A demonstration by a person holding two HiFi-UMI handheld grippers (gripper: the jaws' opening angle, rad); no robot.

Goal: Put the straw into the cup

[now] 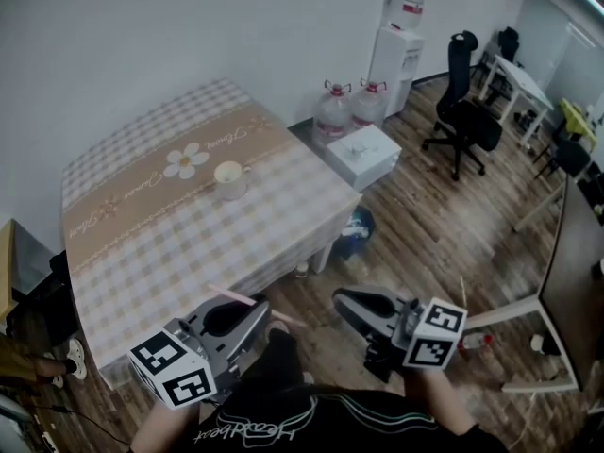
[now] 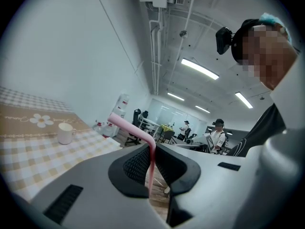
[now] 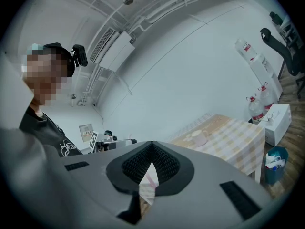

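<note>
A white cup (image 1: 230, 178) stands on the checked tablecloth (image 1: 151, 243), near a daisy print, far ahead of both grippers. My left gripper (image 1: 255, 308) is low at the table's near edge, shut on a pink bendy straw (image 1: 229, 295). In the left gripper view the straw (image 2: 133, 128) rises upright from between the jaws (image 2: 151, 149) and bends left towards the cup (image 2: 66, 133). My right gripper (image 1: 344, 300) hangs over the floor beside the table, shut, with nothing held. In the right gripper view its jaws (image 3: 152, 145) meet at the tips and the cup (image 3: 198, 137) is far off.
Two water bottles (image 1: 332, 111), a water dispenser (image 1: 401, 36) and a white box (image 1: 363, 154) stand past the table's right corner. A blue bin (image 1: 357, 229) sits under that corner. An office chair (image 1: 462, 111) and desks fill the right side. A white wall runs behind the table.
</note>
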